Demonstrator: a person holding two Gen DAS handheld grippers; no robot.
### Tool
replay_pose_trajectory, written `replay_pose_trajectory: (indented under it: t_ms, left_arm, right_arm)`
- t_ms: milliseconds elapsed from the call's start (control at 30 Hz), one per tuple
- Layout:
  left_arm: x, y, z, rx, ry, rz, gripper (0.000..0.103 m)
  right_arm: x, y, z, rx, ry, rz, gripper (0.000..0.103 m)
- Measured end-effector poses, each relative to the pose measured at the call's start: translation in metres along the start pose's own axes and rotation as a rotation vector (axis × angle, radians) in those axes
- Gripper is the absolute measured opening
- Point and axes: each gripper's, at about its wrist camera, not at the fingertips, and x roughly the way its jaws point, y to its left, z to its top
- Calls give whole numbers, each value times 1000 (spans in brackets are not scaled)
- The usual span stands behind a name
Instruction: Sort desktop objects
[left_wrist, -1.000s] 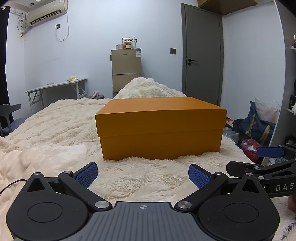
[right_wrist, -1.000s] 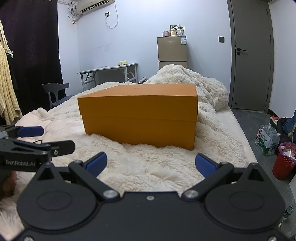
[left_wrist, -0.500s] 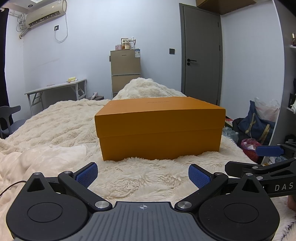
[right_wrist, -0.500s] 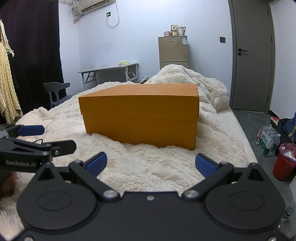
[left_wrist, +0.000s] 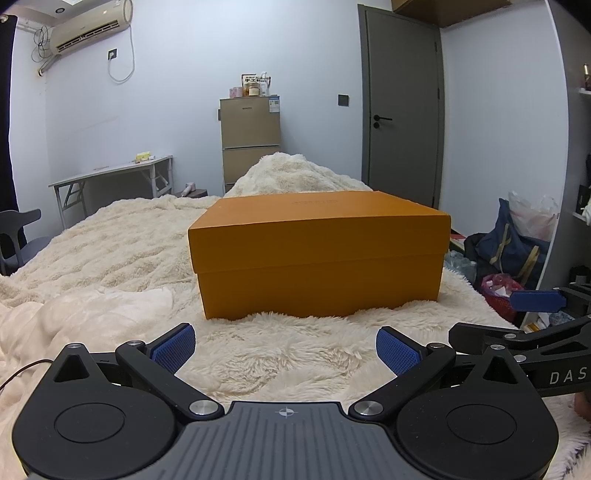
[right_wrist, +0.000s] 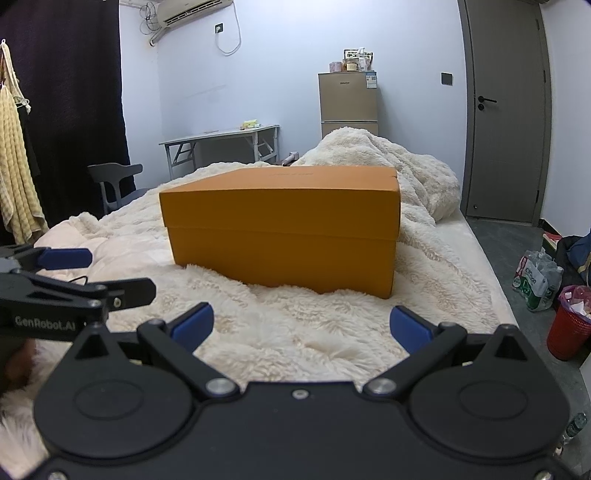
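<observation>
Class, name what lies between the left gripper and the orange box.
Only fluffy cream blanket lies between the left gripper and the orange box; the left wrist view shows it.

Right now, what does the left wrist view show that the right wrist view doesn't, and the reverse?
Only the left wrist view shows the dark blue bag with tan straps on the floor at right.

Only the right wrist view shows the yellow checked towel hanging at left, and the plastic-wrapped pack of water bottles.

Both show the closed orange cardboard box on the cream fluffy blanket, the red bin, and both grippers, left gripper and right gripper, open and empty short of the box.
</observation>
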Motion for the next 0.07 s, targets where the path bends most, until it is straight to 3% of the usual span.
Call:
replay_pose_trajectory:
  t_ms: [67]
  left_arm:
    - [0,0,0,0,-2,-3,103]
  right_arm:
    - [0,0,0,1,0,1,103]
